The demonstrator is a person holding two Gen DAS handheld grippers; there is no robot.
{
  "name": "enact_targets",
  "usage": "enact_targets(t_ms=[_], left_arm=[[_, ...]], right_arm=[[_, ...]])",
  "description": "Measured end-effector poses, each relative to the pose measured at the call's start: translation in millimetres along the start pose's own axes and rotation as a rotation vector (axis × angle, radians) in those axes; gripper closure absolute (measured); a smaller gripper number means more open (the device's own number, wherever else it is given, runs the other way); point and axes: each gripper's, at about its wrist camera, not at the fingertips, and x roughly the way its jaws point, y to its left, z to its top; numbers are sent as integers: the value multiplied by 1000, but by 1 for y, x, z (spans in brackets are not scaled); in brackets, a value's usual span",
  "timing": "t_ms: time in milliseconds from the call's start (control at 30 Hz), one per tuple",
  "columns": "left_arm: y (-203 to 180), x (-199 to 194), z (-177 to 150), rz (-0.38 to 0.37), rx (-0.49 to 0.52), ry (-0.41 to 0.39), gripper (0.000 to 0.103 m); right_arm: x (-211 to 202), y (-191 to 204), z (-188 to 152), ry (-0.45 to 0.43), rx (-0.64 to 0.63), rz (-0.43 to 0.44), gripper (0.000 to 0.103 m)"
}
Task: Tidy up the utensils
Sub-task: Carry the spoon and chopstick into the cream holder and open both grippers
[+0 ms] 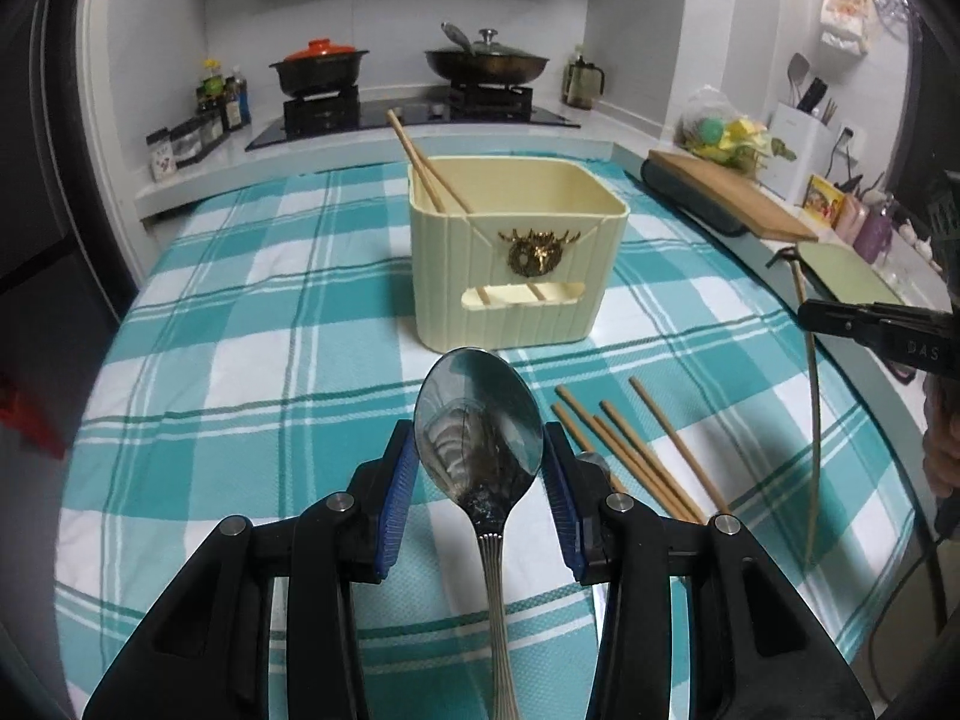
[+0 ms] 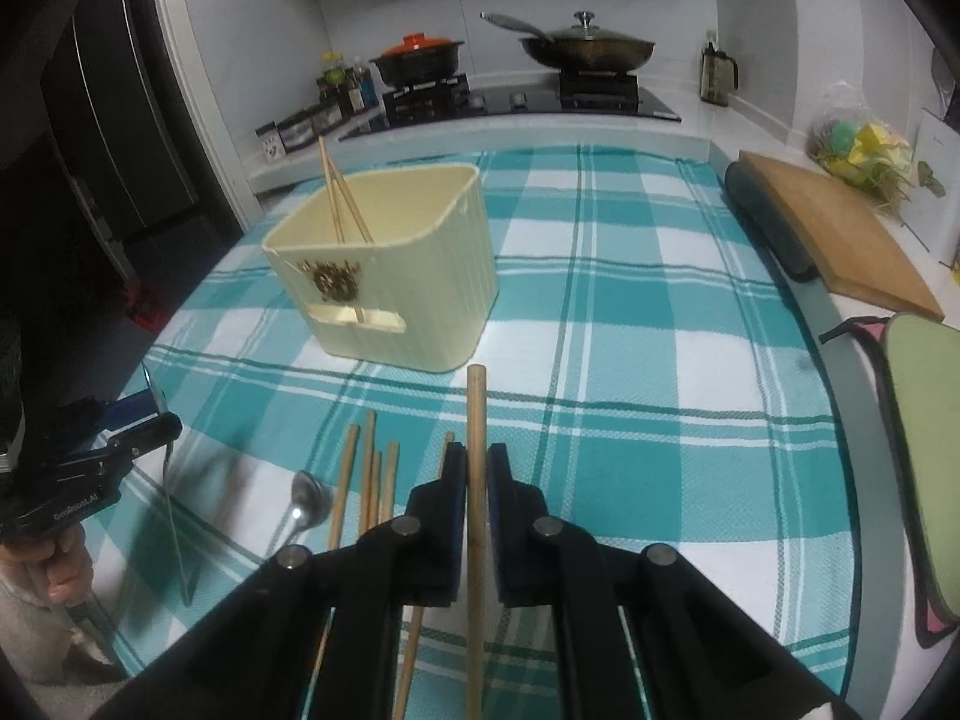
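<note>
The left gripper (image 1: 480,450) has a steel spoon (image 1: 477,420) clamped by the sides of its bowl between the blue pads, the jaws standing partway open around that width; the handle hangs back toward the camera, and the spoon is clear of the checked cloth (image 1: 210,360). The right gripper (image 2: 477,516) is closed almost completely on a single wooden chopstick (image 2: 476,480), which runs forward between the pads with its blunt end pointing toward the holder.

The cream utensil holder (image 1: 516,264) stands on the cloth toward the far edge of the counter, roughly mid-width, and already has two chopsticks (image 1: 420,162) leaning in its far-left corner. Several loose chopsticks (image 1: 636,456) lie on the cloth near the front edge, right of the held spoon, and a second spoon (image 2: 303,504) lies just beside them.

The step in hand looks like carrying both pieces to the holder. To do it well, each gripper should probably come above the rim before tipping, so the long end goes in first rather than striking the front wall. The spoon is gripped at its bowl, so the handle would need to swing downward into the opening; a smooth bowl edge may slip in the pads if turned quickly. The chopstick is thin and could pivot in the grip, so a slow tilt seems wise. Entering one hand at a time, away from the leaning pair, would likely avoid a clash over the opening.
</note>
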Motion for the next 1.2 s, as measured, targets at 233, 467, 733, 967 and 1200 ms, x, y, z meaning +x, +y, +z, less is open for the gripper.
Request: enact_targets(t_ms=[233, 467, 733, 967, 1200], left_arm=[[-5, -36, -3, -21, 2, -65, 61], [-3, -55, 0, -30, -11, -101, 62], [1, -70, 9, -43, -30, -127, 62], [9, -75, 21, -52, -57, -133, 62], [21, -82, 37, -54, -78, -147, 62]], right_arm=[[-63, 21, -5, -163, -24, -17, 96], [-99, 38, -11, -293, -57, -55, 96], [-123, 40, -6, -370, -44, -55, 96], [-123, 42, -2, -368, -60, -55, 96], [-121, 41, 2, -365, -62, -53, 96]])
